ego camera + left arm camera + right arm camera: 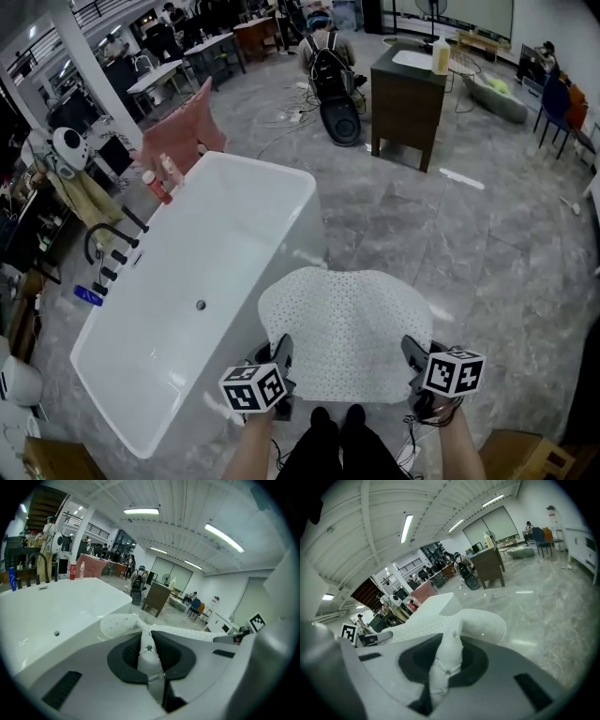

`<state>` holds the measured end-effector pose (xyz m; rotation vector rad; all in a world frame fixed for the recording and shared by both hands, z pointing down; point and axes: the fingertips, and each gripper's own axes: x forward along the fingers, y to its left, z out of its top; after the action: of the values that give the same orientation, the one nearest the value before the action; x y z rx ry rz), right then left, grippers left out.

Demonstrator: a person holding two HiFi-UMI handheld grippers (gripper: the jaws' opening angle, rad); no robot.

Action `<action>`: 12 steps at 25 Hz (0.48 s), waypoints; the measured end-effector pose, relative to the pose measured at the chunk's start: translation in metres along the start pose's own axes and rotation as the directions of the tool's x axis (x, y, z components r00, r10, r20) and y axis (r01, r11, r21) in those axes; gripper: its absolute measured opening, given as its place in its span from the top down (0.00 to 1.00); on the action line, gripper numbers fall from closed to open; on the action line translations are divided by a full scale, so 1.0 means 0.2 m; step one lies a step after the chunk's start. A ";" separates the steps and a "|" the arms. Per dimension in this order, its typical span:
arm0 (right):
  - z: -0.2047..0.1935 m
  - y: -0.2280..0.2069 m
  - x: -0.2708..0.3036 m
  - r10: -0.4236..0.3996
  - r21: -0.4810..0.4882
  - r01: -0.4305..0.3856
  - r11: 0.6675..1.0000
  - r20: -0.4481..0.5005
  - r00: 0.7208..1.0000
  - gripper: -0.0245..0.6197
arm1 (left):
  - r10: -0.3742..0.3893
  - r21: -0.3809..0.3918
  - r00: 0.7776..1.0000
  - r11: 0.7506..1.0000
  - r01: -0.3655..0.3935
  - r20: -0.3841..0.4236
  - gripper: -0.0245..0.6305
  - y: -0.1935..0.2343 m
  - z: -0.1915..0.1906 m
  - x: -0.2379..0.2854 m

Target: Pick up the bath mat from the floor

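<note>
A grey marbled stone floor [487,234] fills the room. A white rectangular freestanding bathtub [216,244] stands at the person's left, running away at a slant.

The white, oval, hole-dotted rubber bath mat [349,328] is spread just beside the tub's near corner, in front of the person's feet. It looks to be up off the floor and slung between the two grippers. Its long axis runs across from one gripper to the other, and the rest of the sheet reaches forward, away from the jaws. Its far edge curls over in the left gripper view [122,624] and in the right gripper view [480,620]. Neither hand is the nearer; each has one near corner.

The left gripper [279,351] has its jaws closed hard on a bunched fold of the mat's left near corner, seen pinched between the dark pads [149,654]. The right gripper [414,356] is likewise clamped on the right near corner, the white rubber squeezed into a narrow ridge there [447,660].

Any coming lift or carry turns on both grips holding evenly, since the free far half could sag.
</note>
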<state>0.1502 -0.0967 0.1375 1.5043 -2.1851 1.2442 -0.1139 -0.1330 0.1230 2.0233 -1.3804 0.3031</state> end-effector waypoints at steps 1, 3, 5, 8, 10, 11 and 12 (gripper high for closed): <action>0.04 0.03 0.00 0.007 -0.011 -0.007 1.000 0.003 1.000 0.92 | 0.001 -0.001 1.000 1.000 -0.001 0.014 0.93 0.00 0.04 -0.03; 0.11 0.10 -0.01 0.016 -0.035 -0.016 0.999 0.009 1.000 0.92 | 0.002 0.004 0.999 1.000 -0.002 0.039 0.93 0.01 0.13 -0.08; 0.18 0.17 -0.01 0.023 -0.054 -0.022 0.998 0.015 1.000 0.92 | 0.002 0.012 0.999 1.000 -0.003 0.053 0.93 0.04 0.21 -0.13; 0.25 0.25 0.00 0.042 -0.068 -0.040 0.997 0.030 0.999 0.92 | 0.005 0.006 0.997 1.000 -0.005 0.077 0.93 0.11 0.31 -0.19; 0.30 0.31 0.02 0.064 -0.076 -0.060 0.995 0.043 0.997 0.92 | 0.006 -0.004 0.995 1.000 -0.006 0.102 0.93 0.15 0.38 -0.22; 0.33 0.34 0.02 0.073 -0.082 -0.069 0.994 0.049 0.996 0.92 | 0.006 -0.007 0.993 1.000 -0.005 0.115 0.93 0.17 0.41 -0.24; 0.36 0.37 0.03 0.080 -0.093 -0.074 0.993 0.056 0.995 0.92 | 0.006 -0.009 0.992 1.000 -0.005 0.127 0.93 0.18 0.44 -0.25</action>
<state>0.1051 -0.1438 0.0577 1.4529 -2.3254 1.1191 -0.1818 -0.1597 0.0436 2.0628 -1.4626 0.1728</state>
